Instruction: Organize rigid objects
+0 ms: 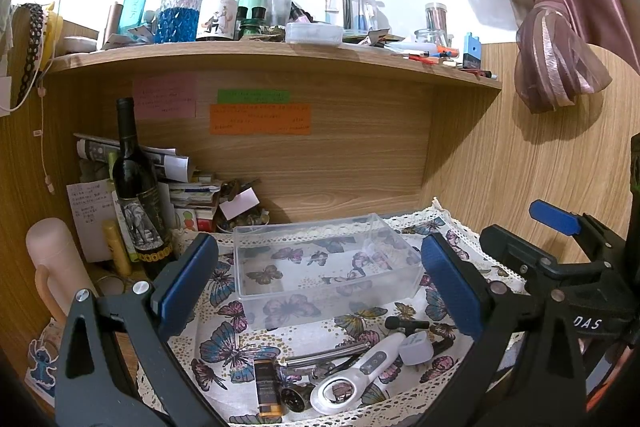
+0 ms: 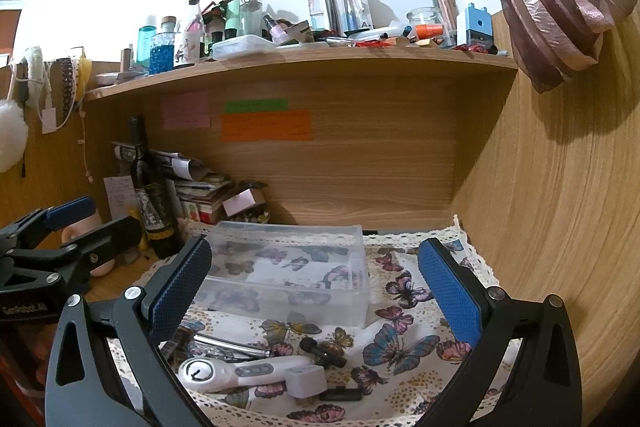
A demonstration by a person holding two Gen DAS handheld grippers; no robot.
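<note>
Left gripper (image 1: 320, 283) and right gripper (image 2: 316, 287) both spread wide, nothing held, hovering over the cloth (image 2: 404, 311). Clear box (image 1: 326, 259) empty, mid-cloth. Loose items — thermometer (image 2: 236, 373), plug (image 2: 306, 381), lighter (image 1: 267, 389), metal tube (image 1: 328, 351) — heaped just in front of it, touching. Risk: the pile is tangled, so a pinch may catch two pieces or drag the cloth and shift the box.
</note>
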